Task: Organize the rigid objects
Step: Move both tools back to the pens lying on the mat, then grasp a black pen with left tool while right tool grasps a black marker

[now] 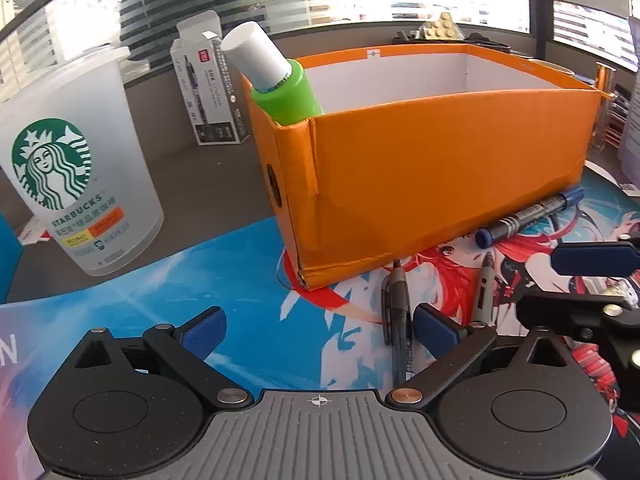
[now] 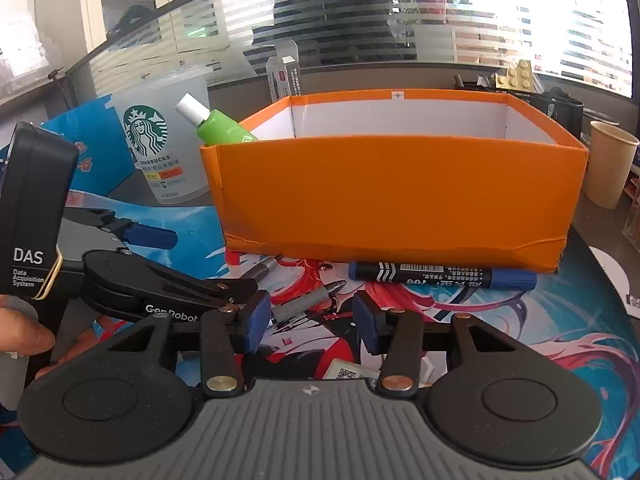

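An orange box [image 1: 440,168] [image 2: 392,200] stands on a printed mat; a green bottle [image 1: 288,92] [image 2: 222,130] with a white cap leans in its left corner. In front of the box lie a blue marker [image 1: 528,216] [image 2: 440,275], a grey pen [image 1: 485,288] [image 2: 308,301] and a black pen [image 1: 400,328] [image 2: 266,267]. My left gripper [image 1: 320,330] is open low over the mat, with the black pen lying just inside its right finger. My right gripper [image 2: 311,320] is open, and the grey pen's rear end lies between its pads, untouched.
A frosted Starbucks cup [image 1: 76,164] [image 2: 160,148] stands left of the box, with a pen carton [image 1: 208,92] behind it. A paper cup [image 2: 610,164] stands to the right. A hand [image 2: 24,332] holds the left gripper, whose finger [image 2: 154,237] is close by on the left.
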The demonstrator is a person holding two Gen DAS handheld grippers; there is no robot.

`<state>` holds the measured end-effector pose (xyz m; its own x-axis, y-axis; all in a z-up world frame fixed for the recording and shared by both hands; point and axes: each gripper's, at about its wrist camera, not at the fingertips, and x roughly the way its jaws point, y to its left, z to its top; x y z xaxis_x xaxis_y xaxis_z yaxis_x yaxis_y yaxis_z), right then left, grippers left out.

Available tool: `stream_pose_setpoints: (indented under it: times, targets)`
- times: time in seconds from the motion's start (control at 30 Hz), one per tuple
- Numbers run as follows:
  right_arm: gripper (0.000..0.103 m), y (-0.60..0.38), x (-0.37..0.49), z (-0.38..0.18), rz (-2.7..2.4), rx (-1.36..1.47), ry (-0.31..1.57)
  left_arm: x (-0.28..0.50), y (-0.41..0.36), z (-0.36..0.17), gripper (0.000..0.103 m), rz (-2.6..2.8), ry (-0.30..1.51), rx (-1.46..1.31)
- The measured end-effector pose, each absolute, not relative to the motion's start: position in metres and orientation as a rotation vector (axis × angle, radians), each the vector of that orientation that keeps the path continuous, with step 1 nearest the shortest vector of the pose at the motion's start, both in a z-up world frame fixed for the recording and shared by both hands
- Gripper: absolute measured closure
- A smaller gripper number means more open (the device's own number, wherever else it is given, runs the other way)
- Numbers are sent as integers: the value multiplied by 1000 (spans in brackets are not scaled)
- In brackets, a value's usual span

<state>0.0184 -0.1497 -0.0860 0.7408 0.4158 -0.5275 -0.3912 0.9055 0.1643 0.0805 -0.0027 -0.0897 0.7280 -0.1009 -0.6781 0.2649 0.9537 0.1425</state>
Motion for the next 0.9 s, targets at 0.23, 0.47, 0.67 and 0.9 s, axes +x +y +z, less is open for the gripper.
stream_pose_setpoints:
  times: [0.23, 0.47, 0.67, 0.9]
  targets:
    - [59, -138, 23, -87, 448, 35, 593, 71, 19, -91, 3, -193, 715, 221]
    - [59, -116, 30, -98, 453, 34, 639, 59, 53, -87, 34, -95, 698, 161]
    - [60, -95, 28, -104, 465, -68, 618, 50, 62, -85, 78, -158, 703, 127]
    - [93, -83, 19, -100, 559, -232, 620, 39, 62, -85, 96, -195, 707, 89]
